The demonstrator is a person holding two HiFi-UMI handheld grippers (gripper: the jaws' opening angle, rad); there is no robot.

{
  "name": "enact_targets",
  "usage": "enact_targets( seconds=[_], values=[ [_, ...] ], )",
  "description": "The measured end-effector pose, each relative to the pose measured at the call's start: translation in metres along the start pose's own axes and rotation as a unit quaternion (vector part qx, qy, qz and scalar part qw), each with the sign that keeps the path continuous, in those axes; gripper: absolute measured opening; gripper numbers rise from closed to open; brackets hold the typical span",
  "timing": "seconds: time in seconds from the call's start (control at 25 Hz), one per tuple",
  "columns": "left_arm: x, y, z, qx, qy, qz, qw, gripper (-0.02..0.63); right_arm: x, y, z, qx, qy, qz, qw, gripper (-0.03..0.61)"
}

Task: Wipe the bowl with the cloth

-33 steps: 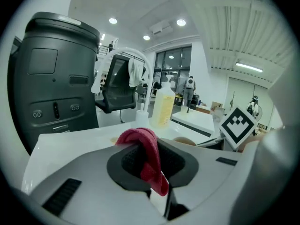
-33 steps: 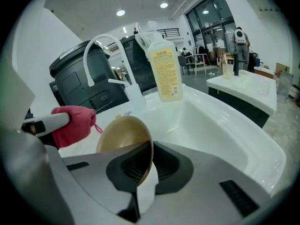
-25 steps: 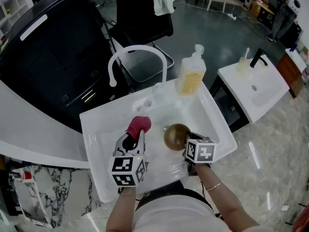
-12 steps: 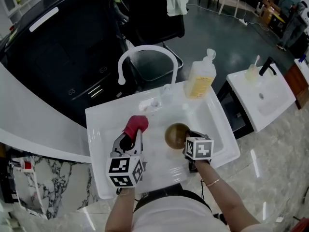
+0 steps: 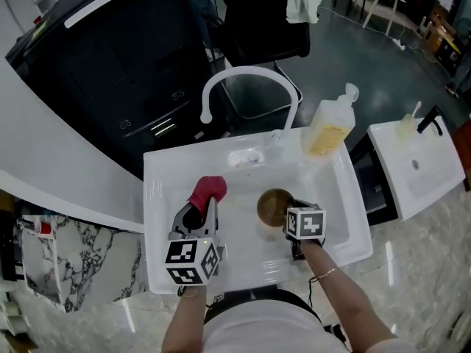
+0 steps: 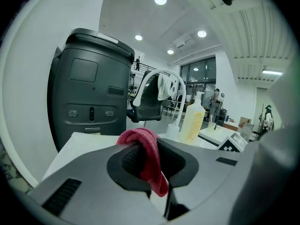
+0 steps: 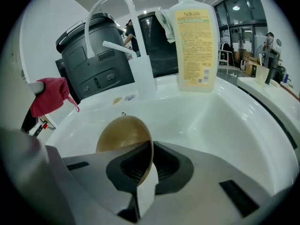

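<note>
A brown bowl hangs tilted over the white sink, and my right gripper is shut on its rim. In the right gripper view the bowl stands on edge between the pads of my right gripper, its hollow facing left. My left gripper is shut on a red cloth, held to the left of the bowl and apart from it. The cloth is bunched between the pads of my left gripper in the left gripper view, and the same cloth shows at the left of the right gripper view.
A white curved tap arches over the sink's back edge. A yellow soap bottle with a pump stands at the back right corner. A big dark bin lies behind the sink. A second small basin stands at the right.
The head view has shifted, so the sink sits a little further right and lower. Both grippers keep their holds; bowl and cloth stay about as far apart.
</note>
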State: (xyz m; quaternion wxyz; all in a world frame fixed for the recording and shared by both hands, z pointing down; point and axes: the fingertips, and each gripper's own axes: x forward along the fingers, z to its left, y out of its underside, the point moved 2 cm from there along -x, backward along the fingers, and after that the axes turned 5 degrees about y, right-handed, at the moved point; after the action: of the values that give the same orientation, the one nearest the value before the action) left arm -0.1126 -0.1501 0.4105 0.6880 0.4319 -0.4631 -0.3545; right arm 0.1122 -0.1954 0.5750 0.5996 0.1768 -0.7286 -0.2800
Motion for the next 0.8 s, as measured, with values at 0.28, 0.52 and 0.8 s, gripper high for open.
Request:
enact_targets(
  seconds=[0.28, 0.52, 0.8],
  values=[
    [-0.001, 0.008, 0.014, -0.017, -0.032, 0.004, 0.9993, 0.057, 0.036, 0.008, 0.001, -0.008, -0.015, 0.035, 0.999, 0.017],
    [-0.001, 0.01, 0.022, -0.024, -0.052, 0.005, 0.9983, 0.057, 0.061, 0.019, -0.001, -0.008, -0.02, 0.062, 0.998, 0.017],
    [0.002, 0.014, 0.026, -0.029, -0.064, 0.011, 0.9975, 0.058, 0.083, 0.033, -0.005, -0.011, -0.019, 0.089, 0.996, 0.017]
  ],
)
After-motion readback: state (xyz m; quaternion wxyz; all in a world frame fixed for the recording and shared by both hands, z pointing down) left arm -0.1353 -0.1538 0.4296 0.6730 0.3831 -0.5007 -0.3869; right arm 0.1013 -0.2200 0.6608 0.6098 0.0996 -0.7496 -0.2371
